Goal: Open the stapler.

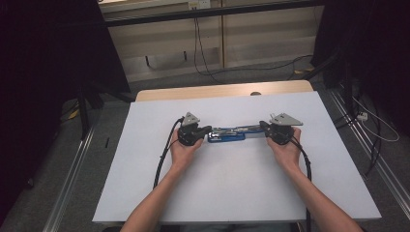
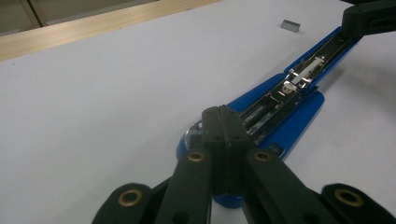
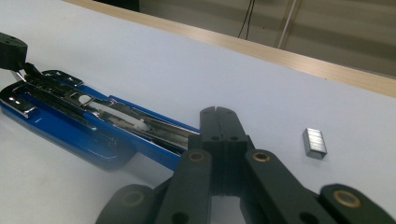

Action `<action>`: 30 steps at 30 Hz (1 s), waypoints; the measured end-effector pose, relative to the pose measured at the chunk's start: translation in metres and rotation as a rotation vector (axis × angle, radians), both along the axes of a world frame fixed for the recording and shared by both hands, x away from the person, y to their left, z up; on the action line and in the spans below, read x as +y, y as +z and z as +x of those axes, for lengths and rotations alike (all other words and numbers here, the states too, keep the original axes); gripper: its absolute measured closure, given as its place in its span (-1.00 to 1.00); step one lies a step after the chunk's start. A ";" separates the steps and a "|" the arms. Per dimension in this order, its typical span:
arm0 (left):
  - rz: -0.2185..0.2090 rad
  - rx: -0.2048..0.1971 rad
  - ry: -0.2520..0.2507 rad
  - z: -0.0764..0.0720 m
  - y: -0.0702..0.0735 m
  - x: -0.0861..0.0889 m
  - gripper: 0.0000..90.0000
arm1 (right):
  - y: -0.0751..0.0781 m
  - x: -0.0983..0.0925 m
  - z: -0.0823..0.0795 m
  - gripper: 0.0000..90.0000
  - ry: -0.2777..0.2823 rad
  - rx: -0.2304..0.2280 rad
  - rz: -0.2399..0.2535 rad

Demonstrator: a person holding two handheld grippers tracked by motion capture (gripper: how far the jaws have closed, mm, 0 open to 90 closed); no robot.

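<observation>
Blue stapler (image 1: 226,135) opened flat, chrome staple channel exposed

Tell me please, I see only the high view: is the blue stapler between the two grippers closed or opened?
Observer: Opened. In the left gripper view the stapler lies unfolded, its metal staple channel exposed.
Operator: Are loose staples near it?
Observer: Yes. A small staple block lies on the table beside the right gripper, apart from the stapler.
Operator: And the jaws?
Observer: Both are shut. The left gripper has nothing between its jaws.
</observation>
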State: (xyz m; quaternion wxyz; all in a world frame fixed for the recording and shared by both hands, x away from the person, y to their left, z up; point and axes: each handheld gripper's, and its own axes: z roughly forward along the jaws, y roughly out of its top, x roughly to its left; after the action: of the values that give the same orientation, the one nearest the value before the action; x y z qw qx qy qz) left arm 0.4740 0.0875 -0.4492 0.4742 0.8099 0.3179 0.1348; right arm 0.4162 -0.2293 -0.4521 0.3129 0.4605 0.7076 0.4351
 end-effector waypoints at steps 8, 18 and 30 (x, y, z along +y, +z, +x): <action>-0.003 0.004 0.007 0.000 0.002 -0.001 1.00 | -0.001 -0.003 0.001 1.00 0.027 0.002 0.053; -0.027 -0.007 0.001 -0.001 0.007 0.000 1.00 | 0.004 -0.003 -0.001 1.00 0.051 -0.027 0.090; -0.062 -0.027 0.004 -0.011 0.015 0.002 0.58 | 0.008 -0.008 -0.003 0.63 0.050 -0.038 0.137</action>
State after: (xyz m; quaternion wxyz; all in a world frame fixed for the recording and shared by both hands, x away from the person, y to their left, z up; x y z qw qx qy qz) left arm 0.4634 0.0892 -0.4337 0.5029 0.7923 0.3172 0.1370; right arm 0.4130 -0.2375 -0.4441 0.2831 0.4547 0.6813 0.4990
